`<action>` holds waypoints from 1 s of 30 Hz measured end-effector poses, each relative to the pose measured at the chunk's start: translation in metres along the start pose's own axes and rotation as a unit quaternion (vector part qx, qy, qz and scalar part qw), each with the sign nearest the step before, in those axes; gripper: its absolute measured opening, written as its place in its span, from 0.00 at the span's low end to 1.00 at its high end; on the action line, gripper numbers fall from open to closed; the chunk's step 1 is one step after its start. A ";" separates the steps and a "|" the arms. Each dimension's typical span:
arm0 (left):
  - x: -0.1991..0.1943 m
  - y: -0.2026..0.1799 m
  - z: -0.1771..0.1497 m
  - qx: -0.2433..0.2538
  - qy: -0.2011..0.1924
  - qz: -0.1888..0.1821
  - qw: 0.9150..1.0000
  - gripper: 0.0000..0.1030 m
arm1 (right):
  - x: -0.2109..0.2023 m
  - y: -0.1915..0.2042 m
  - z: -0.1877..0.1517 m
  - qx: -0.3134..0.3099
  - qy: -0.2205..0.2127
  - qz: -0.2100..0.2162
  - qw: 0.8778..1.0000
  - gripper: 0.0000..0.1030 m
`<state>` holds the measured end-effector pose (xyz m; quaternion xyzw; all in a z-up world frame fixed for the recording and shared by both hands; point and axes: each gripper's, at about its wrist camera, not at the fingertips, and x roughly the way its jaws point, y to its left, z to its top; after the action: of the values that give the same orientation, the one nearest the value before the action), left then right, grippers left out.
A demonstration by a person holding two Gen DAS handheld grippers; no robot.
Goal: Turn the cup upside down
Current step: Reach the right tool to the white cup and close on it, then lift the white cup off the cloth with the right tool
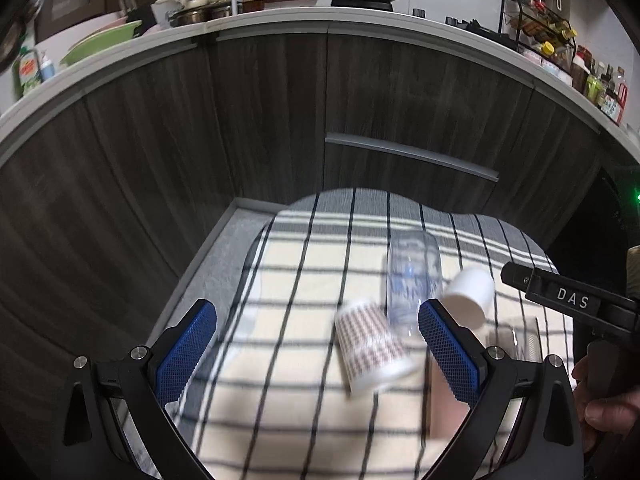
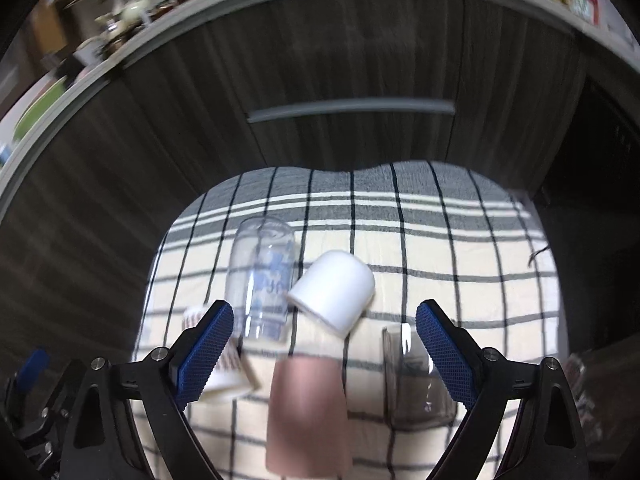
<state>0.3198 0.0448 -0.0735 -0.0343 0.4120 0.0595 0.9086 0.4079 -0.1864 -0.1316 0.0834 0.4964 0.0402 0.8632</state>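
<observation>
Several cups stand or lie on a checked cloth (image 1: 280, 400). A patterned white cup (image 1: 370, 350) stands upside down, leaning, between my left gripper's open fingers (image 1: 318, 346). A clear glass with blue print (image 1: 412, 280) stands behind it, also in the right wrist view (image 2: 262, 280). A plain white cup (image 2: 332, 288) is tilted, mouth toward the lower left. A pink-brown cup (image 2: 308, 416) and a clear glass (image 2: 416, 376) sit near my open, empty right gripper (image 2: 325, 336), between its fingers.
Dark wood cabinets (image 1: 240, 120) with a grey handle rise behind the table. A cluttered counter (image 1: 360, 12) runs above them. The right gripper's body and the holding hand (image 1: 600, 396) show at the right edge of the left wrist view.
</observation>
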 end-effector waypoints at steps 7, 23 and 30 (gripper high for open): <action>0.037 -0.001 0.044 0.015 0.011 -0.012 1.000 1.00 | 0.050 -0.018 0.035 0.082 0.076 0.006 0.994 0.86; 0.085 0.012 0.051 0.001 0.039 -0.016 0.999 1.00 | 0.135 -0.019 0.033 0.151 0.185 -0.017 0.971 0.67; 0.082 0.012 0.049 0.002 0.046 -0.024 0.999 1.00 | 0.134 -0.016 0.035 0.141 0.173 -0.011 0.975 0.66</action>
<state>0.4078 0.0688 -0.1034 -0.0454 0.4523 0.0350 0.8900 0.5054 -0.1855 -0.2309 0.1903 0.6400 -0.0262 0.7439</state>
